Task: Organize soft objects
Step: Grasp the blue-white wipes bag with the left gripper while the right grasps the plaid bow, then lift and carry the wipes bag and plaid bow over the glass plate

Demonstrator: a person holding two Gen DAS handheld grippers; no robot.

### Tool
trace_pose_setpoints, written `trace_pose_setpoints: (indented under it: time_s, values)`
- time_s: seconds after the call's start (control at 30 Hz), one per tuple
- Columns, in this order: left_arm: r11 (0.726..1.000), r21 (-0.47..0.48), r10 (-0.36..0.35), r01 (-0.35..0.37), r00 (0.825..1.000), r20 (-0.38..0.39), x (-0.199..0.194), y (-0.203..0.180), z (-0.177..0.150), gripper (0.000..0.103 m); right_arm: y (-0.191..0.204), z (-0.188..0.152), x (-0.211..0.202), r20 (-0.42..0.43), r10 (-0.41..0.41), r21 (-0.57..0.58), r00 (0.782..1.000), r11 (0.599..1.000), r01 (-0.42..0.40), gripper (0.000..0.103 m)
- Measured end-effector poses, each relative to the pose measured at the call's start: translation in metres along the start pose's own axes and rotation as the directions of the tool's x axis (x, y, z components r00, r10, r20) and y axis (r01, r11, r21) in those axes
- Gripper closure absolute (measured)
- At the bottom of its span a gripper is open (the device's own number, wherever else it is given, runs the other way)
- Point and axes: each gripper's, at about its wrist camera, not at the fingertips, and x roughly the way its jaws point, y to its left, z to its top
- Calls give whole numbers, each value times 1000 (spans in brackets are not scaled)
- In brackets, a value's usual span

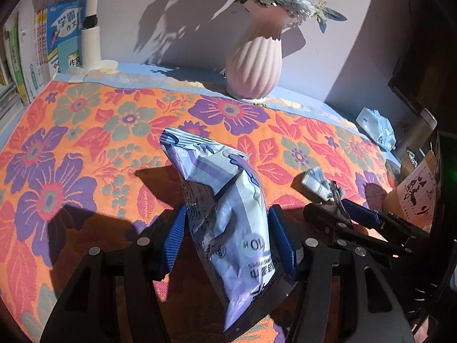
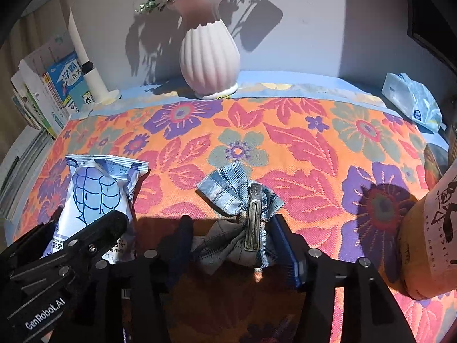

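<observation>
On the desk point(image 2: 300, 143), covered by an orange cloth with purple and red flowers, the left gripper point(image 1: 225, 240) has its blue ribbed fingers point(image 1: 174, 237) clamped on a soft white-and-lilac plastic packet point(image 1: 225, 214), which stands tilted between them. Just beside it, the right gripper point(image 2: 234, 245) straddles a blue plaid fabric bow with a metal clip point(image 2: 242, 208); its fingers point(image 2: 285, 251) stand apart, and whether they press the bow I cannot tell. A ribbed pink vase of blue flowers point(image 2: 210, 60) stands by the wall.
</observation>
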Motion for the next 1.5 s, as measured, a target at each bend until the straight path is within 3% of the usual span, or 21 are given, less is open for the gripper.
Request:
trace_pose_setpoints:
  time_s: [0.03,0.13,0.2,0.43,0.57,0.63,0.8,0.83,1.07,1.3,1.5]
  values:
    - [1000,-4,-7,7,1000,11,-2,1,0,47,-1,-1,-1,2,11,6,1000,1000,-11,42]
    - [998,-18,-58,59,997,59,-12,5,-1,46,-6,-2,-6,19,20,34,1000,999,-21,25]
    - [995,-41,-85,86,995,44,-10,10,0,39,-10,-2,-9,36,30,53,999,998,-32,24]
    - [989,-112,-101,97,994,-29,2,21,0,39,-3,-1,-1,-3,-7,19,1000,1000,7,24]
    - [989,-129,-80,77,997,-19,0,24,-2,39,-3,-1,-1,-5,-17,12,1000,1000,17,24]
    - [988,-134,-78,76,997,-7,-1,26,-3,40,-3,-2,-1,-5,-30,11,1000,999,30,27]
    - [989,-109,-98,100,995,23,-6,23,-3,55,5,-4,-2,6,-59,-39,998,997,59,66]
    - [990,-103,-96,99,995,29,-7,22,-3,57,7,-5,-4,16,-59,-51,998,997,60,69]
    - [996,-61,-57,60,997,51,-11,15,-4,58,3,-17,-23,46,-22,-38,999,999,24,72]
    - [996,45,-80,78,996,41,-25,1,-11,58,-34,-43,-40,-19,172,160,985,973,-167,72]
    - [993,38,-113,111,993,33,-43,-6,-31,58,-49,-66,-65,-12,151,192,988,971,-146,72]
